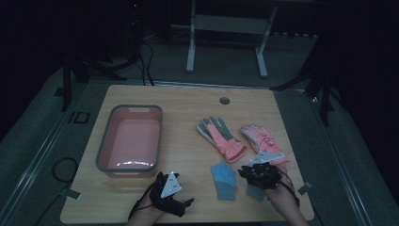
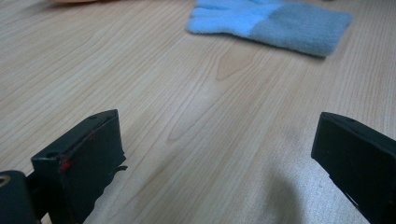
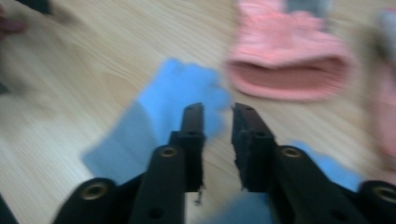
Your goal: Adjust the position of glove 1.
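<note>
The work in hand looks like putting gloves into the bin (image 1: 130, 141), and the right gripper (image 1: 256, 175) is busy with the blue pair at the near edge of the table (image 1: 188, 101). To do this step well, I would drop the jaws onto the cuff of one glove, where the knit is thickest, close firmly on both layers, and lift straight up before crossing toward the bin, so the fabric does not drag the neighbour along.

In the right gripper view the jaws stand a little apart, with nothing between the pads; the picture is blurred, so finer detail is lost. One blue glove (image 3: 159, 126) lies flat just beyond the jaw tips, fingers pointing away. A second blue glove (image 3: 322, 170) lies under and beside the gripper's body, mostly covered. The right hand (image 1: 282, 200) comes in from the near edge, the gripper pointing forward and tilted down over that glove.

The left gripper (image 1: 181, 201) rests low by the near edge, below the bin's near corner, its jaws wide apart over bare wood and holding nothing. It points right toward the blue glove, well short of it.

Farther out, two pink gloves (image 1: 221, 136) (image 1: 261, 139) lie side by side past the blue pair. The bin sits empty at the left.
</note>
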The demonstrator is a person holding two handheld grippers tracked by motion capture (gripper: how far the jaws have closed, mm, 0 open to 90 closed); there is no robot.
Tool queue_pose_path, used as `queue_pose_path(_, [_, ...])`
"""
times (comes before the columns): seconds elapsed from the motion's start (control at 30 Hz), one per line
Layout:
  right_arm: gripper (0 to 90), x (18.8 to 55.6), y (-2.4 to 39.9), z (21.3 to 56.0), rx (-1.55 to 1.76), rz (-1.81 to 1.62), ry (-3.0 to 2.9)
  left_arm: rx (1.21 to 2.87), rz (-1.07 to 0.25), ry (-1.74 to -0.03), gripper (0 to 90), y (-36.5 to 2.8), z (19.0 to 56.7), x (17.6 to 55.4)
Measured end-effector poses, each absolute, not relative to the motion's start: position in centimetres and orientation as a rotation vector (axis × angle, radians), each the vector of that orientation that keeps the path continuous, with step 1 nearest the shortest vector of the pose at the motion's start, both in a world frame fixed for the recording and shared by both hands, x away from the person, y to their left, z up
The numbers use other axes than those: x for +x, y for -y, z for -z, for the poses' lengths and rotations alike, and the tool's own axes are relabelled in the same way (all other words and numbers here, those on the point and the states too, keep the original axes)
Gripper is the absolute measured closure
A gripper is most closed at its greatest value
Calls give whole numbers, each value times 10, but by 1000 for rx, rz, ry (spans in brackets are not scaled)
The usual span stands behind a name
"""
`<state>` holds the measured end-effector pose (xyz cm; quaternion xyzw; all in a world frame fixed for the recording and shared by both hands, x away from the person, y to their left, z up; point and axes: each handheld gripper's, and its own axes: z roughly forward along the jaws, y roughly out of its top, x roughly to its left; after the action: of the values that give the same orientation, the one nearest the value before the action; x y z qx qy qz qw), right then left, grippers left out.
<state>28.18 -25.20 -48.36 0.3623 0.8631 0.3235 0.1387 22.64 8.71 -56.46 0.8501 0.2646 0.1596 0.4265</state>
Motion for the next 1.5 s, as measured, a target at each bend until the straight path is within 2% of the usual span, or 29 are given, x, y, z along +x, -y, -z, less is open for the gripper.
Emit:
queue_pose_path(0.07, [675,283,267,480,1072,-919,-2500,2124,-397,-664,23,-87,565,227])
queue_pose_path(0.23, [670,279,285,489,1117,-877,-2503,2127,-395,-667,23,-87,565,227])
queue_pose_path(0.53, [637,272,298,527,1231,-807,-2502,2127,-395,-669,23,-87,565,227])
queue_pose_path(0.67, [683,271,299,535,1223,-796,-2497,2133,-396,-669,23,-87,565,227])
queue_pose_path(0.83, [836,270,296,536,1193,-771,-2492,2134,-395,-669,23,-87,565,227])
queue_pose_path(1.03, [873,269,295,535,1214,-773,-2476,2131,-393,-670,23,-87,565,227])
queue_pose_path(1.2, [878,264,293,516,1190,-848,-2467,2131,-390,-672,23,-87,565,227])
queue_pose_path(1.37, [878,262,286,470,1054,-924,-2445,2137,-395,-665,23,-87,565,227])
queue_pose_path(1.5, [878,264,281,451,982,-954,-2438,2134,-392,-667,23,-87,565,227])
